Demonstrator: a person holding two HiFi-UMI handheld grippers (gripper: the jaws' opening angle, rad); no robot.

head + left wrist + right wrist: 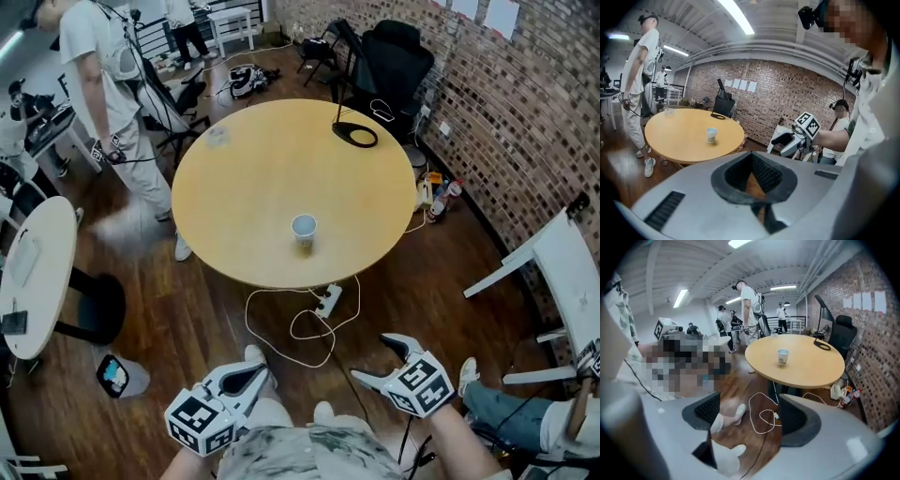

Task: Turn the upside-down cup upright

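Note:
A white paper cup [304,232] stands upright, mouth up, near the front edge of the round wooden table [253,178]; it also shows as the cup [711,135] and cup [783,356] in the two gripper views. Both grippers are held back by my body, well short of the table and over the floor. My left gripper [265,375] has its fingertips together with nothing between them, as the left gripper [751,154] view confirms. My right gripper [370,356] stands open and empty; between the right gripper [750,408] jaws only floor and cable show.
A black ring-shaped lamp base [354,134] and a clear cup [217,136] sit at the table's far side. A white cable with a power strip [328,300] lies on the floor under the near edge. A person [112,103] stands at left; white furniture [553,262] at right.

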